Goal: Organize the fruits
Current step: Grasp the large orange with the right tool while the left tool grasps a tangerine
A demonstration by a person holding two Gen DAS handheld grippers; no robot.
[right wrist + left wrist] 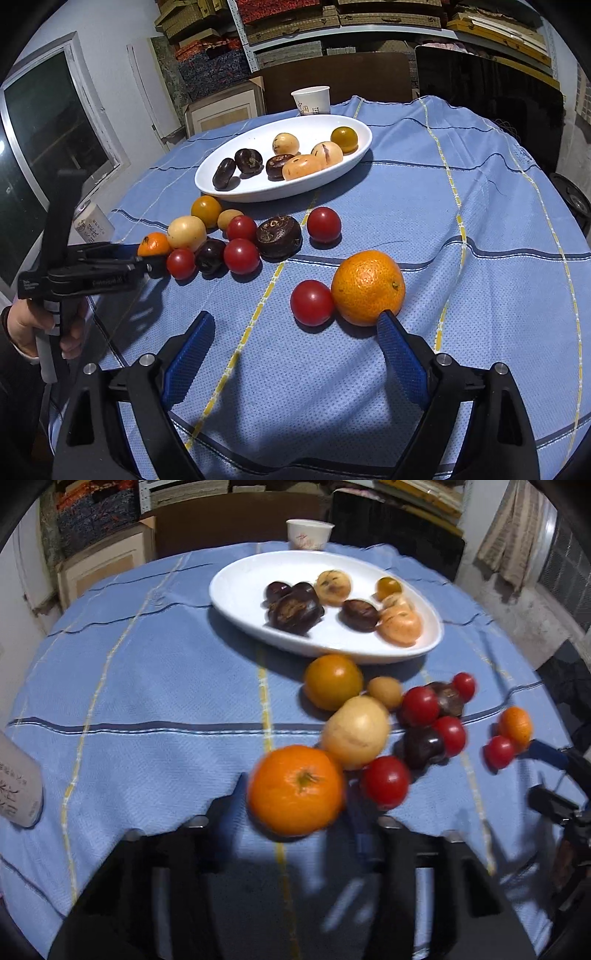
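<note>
Small orange (295, 789) sits gripped between left gripper (295, 801) fingers.

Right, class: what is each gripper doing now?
Left gripper: closed on the small orange.
Right gripper: open, holding nothing.

Orange (295, 788) blurred, hiding left tool's (295, 794) fingertips.
</note>
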